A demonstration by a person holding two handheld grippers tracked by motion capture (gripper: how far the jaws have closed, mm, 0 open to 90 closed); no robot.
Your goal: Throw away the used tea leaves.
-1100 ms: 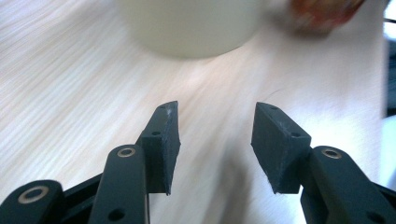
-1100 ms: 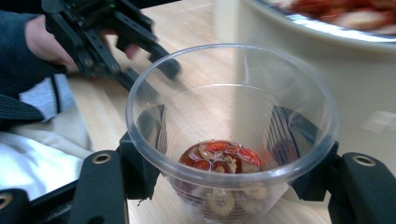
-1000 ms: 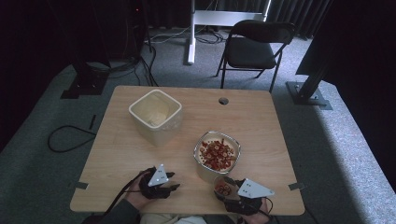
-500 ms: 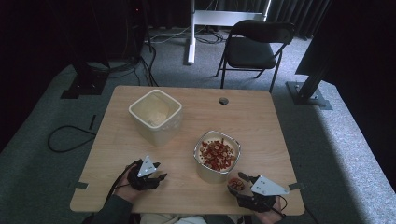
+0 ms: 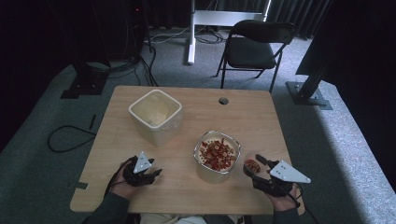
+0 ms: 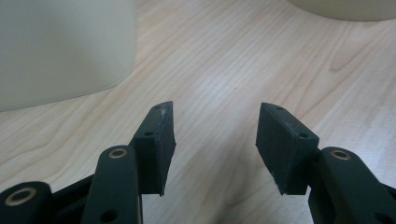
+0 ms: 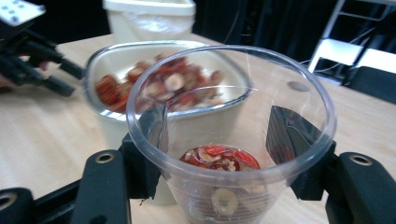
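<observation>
The right claw [image 7: 219, 140] is clamped on a clear plastic cup [image 7: 231, 135], its black jaws pressing the thin wall from either side. The cup holds a shallow layer of red and pale dried slices [image 7: 217, 158] at the bottom, so most of its volume is free. In the high view it sits at the near right of the worktop [image 5: 243, 112], just beside a round glass bowl [image 5: 217, 156] heaped with the same red-and-cream slices. I judge that a first small portion has been taken from the bowl and the bulk is left; whether more goes into the cup, or the cup is to be carried to the other container, the pictures do not settle.

The left claw [image 6: 212, 135] hangs with its jaws set wide and nothing between them — low over bare wood at the near left, well apart from the cup.

Materials: the cup is glossy, tapered and flimsy-looking, likely to flex under a squeeze. The bowl is thicker, with a rounded rim. Farther left stands a cream, square tub [image 5: 155, 115] with rounded corners, matte and opaque. The worktop is pale wood grain — smooth and flat
</observation>
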